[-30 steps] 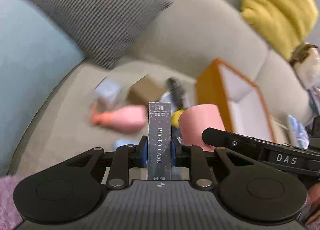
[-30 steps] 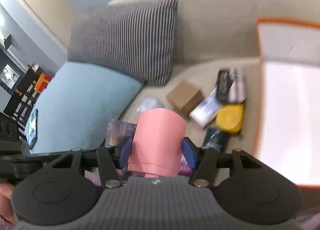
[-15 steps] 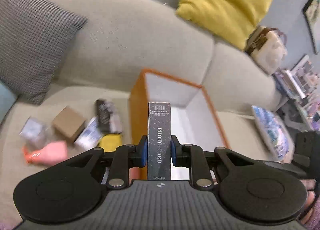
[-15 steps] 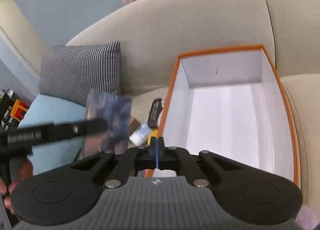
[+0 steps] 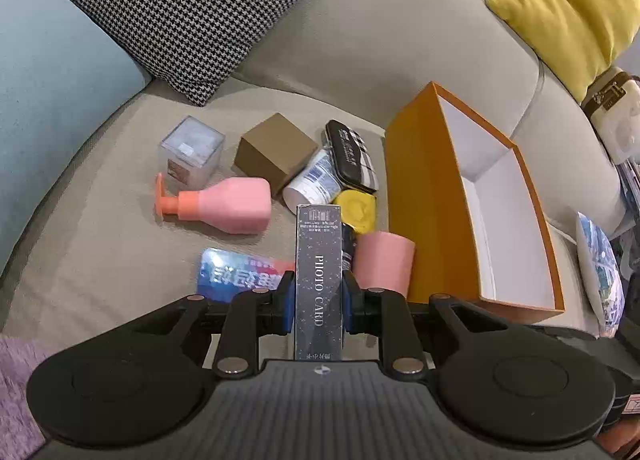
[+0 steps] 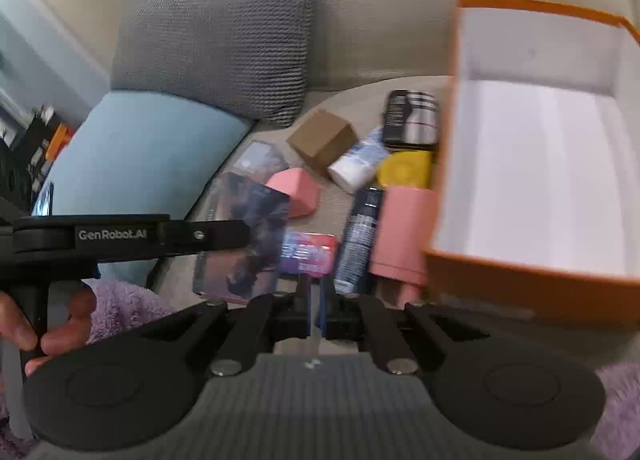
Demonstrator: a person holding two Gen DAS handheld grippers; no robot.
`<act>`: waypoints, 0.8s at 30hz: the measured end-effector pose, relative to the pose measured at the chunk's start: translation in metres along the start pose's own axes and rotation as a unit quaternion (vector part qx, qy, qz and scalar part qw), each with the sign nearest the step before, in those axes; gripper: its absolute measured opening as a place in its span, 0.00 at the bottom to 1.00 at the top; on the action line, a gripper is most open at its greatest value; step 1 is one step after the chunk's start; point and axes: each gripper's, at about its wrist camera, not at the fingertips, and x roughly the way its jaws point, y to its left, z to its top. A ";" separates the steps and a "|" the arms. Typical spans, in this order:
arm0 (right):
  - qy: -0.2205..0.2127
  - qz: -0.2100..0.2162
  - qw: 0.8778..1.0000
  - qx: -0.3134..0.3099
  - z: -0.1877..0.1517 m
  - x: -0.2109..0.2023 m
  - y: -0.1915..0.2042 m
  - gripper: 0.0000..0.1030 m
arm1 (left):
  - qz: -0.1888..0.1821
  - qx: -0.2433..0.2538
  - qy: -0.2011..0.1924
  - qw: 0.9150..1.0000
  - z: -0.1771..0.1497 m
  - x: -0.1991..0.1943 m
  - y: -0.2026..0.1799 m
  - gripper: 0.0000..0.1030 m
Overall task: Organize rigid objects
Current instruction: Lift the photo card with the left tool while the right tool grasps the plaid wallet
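Observation:
My left gripper is shut on a dark "PHOTO CARD" box, held upright above the sofa seat; it also shows in the right wrist view. My right gripper is shut and empty, low over the seat. An open orange box with a white inside stands on the seat at the right. Left of it lie a pink cup, a pink pump bottle, a brown box, a clear cube, a yellow case, a white tube and a blue-red pack.
A houndstooth cushion and a light blue cushion sit at the left on the beige sofa. A yellow cushion rests on the sofa back at the right. A dark spray can lies beside the pink cup.
The right gripper has let go of the pink cup, which now lies on the seat by the orange box, and has closed empty. The left gripper still holds the card box and swung back left.

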 end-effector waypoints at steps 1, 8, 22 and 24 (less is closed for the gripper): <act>0.003 -0.005 1.000 -0.013 0.006 0.004 0.005 0.05 | -0.001 0.000 -0.002 1.000 0.001 -0.001 0.004 0.24; 0.013 -0.065 0.997 -0.045 0.069 0.037 0.006 0.31 | -0.010 -0.012 -0.020 1.000 0.030 0.015 0.017 0.24; 0.102 -0.202 0.966 -0.125 0.164 0.152 -0.017 0.49 | -0.023 -0.019 -0.036 0.999 0.097 0.061 0.024 0.24; 0.113 -0.211 0.963 -0.128 0.167 0.163 -0.020 0.51 | -0.025 -0.021 -0.037 0.999 0.103 0.068 0.026 0.24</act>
